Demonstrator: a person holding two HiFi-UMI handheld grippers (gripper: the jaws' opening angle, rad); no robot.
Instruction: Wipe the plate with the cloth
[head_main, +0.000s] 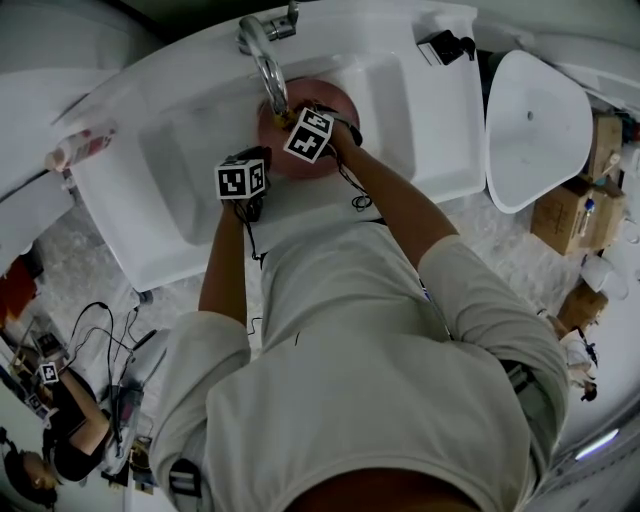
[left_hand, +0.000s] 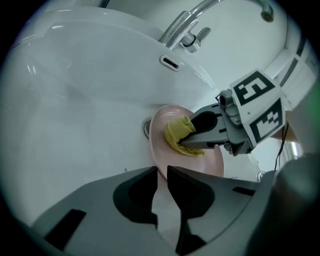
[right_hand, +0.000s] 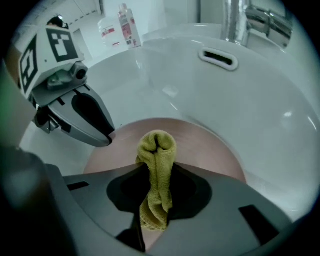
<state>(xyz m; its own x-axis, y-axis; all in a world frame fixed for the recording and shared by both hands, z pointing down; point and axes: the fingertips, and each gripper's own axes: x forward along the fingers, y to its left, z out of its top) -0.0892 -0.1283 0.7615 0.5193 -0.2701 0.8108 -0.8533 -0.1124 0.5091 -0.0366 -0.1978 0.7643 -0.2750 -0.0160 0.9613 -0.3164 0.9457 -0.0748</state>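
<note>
With the right tool, clamps a mustard-yellow cloth hard across its middle, leaving a rounded, doubled-over end bulging past the tips and a looser, rough-edged tail trailing back between the jaws. Lays that bulging end against the face of the plate, near its centre. With the left tool, pinches the plate by its near rim, with the thin edge caught in the narrow gap between the jaws, and props it tilted up inside the white sink, just in front of the drain and under the spout of the chrome tap. Shows, on the plate, a round, shallow, plain form in pale dusty pink, smooth and fairly matt, with a slim raised rim; reads darker and redder from the head view, where both tools crowd over it. Shows, on the cloth, a coarse terry weave, bunched into a thick roll rather than spread flat. Keeps the two tools close together, left at the plate's edge and right over its face, without touching.
</note>
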